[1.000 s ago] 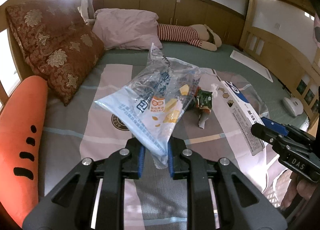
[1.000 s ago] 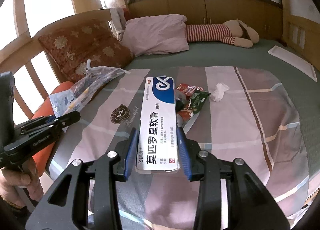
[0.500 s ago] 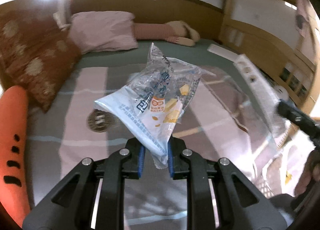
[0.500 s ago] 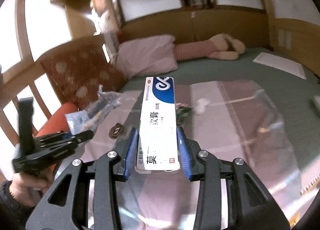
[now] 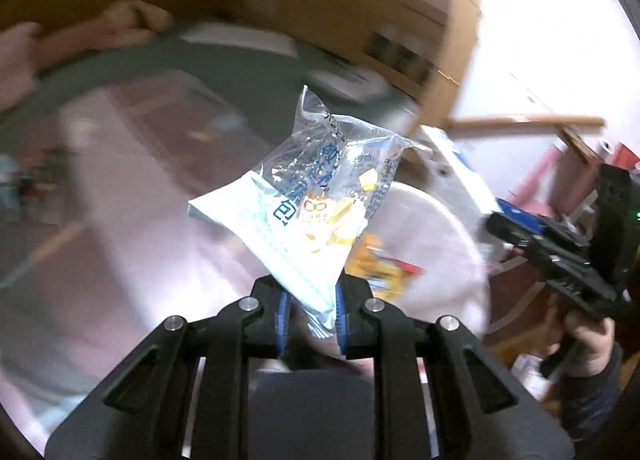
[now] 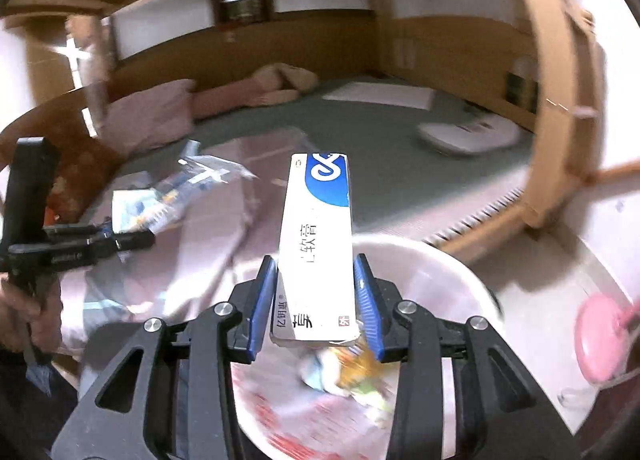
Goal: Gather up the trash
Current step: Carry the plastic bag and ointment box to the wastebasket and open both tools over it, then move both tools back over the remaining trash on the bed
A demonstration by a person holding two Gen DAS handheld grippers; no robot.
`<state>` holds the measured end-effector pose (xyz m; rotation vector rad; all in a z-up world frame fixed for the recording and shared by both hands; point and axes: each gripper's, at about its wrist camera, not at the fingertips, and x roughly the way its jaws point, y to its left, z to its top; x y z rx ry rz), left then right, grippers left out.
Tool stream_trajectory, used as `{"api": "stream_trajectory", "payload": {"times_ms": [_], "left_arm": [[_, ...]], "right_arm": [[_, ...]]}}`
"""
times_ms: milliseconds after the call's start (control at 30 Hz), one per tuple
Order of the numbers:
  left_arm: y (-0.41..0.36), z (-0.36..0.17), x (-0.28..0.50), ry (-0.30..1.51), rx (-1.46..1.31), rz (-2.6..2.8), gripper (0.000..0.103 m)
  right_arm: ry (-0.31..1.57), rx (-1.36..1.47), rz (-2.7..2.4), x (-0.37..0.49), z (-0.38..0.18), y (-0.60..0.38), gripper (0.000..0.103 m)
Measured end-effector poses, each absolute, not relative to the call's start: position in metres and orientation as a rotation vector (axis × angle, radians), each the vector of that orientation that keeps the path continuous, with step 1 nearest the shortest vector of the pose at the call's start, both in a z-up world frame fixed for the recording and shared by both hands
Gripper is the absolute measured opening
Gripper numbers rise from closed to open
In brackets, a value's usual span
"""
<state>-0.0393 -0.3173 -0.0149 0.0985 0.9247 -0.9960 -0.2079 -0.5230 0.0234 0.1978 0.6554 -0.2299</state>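
My left gripper (image 5: 310, 300) is shut on the bottom corner of a clear and pale blue plastic snack bag (image 5: 320, 195), which stands up above a white bin (image 5: 432, 244). In the right wrist view the same bag (image 6: 172, 195) hangs from the left gripper (image 6: 136, 238) over the bed edge. My right gripper (image 6: 316, 292) is shut on a long white and blue ointment box (image 6: 318, 227), held lengthwise over the bin's rim (image 6: 440, 256). Colourful wrappers (image 6: 348, 372) lie inside the bin. The right gripper (image 5: 516, 227) shows at the right of the left wrist view.
The bed with its checked blanket (image 6: 192, 260) and green sheet (image 6: 400, 163) lies behind and to the left. A white device (image 6: 468, 135) rests on the sheet. A wooden bed frame (image 6: 560, 139) curves along the right. A pink round object (image 6: 600, 336) sits beside the bin.
Both grippers swung right, away from the bed, each still holding its item. The white bin with wrappers has come into view beneath them. The trash left on the blanket is out of sight.
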Motion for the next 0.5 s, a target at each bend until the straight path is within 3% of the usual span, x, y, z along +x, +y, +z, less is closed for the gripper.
{"api": "stream_trajectory", "payload": {"times_ms": [67, 133, 167, 200, 267, 500], "left_arm": [[-0.35, -0.021, -0.054, 0.97, 0.109, -1.045, 0.02], [-0.376, -0.029, -0.063, 1.017, 0.152, -1.059, 0.036], [-0.386, -0.034, -0.063, 1.063, 0.173, -1.049, 0.073], [-0.389, -0.036, -0.06, 1.1, 0.175, -1.034, 0.096], [-0.379, -0.028, -0.051, 1.074, 0.14, -1.002, 0.096], [-0.252, 0.031, 0.013, 0.862, -0.017, -0.768, 0.099]], "right_arm": [[0.687, 0.212, -0.265, -0.212, 0.021, -0.537, 0.045], [0.72, 0.224, -0.284, -0.207, 0.023, -0.545, 0.064], [0.699, 0.222, -0.311, -0.207, 0.027, -0.546, 0.072], [0.669, 0.222, -0.33, -0.211, 0.031, -0.548, 0.077], [0.59, 0.24, -0.355, -0.215, 0.043, -0.549, 0.086], [0.466, 0.274, -0.242, -0.187, 0.074, -0.521, 0.086]]}}
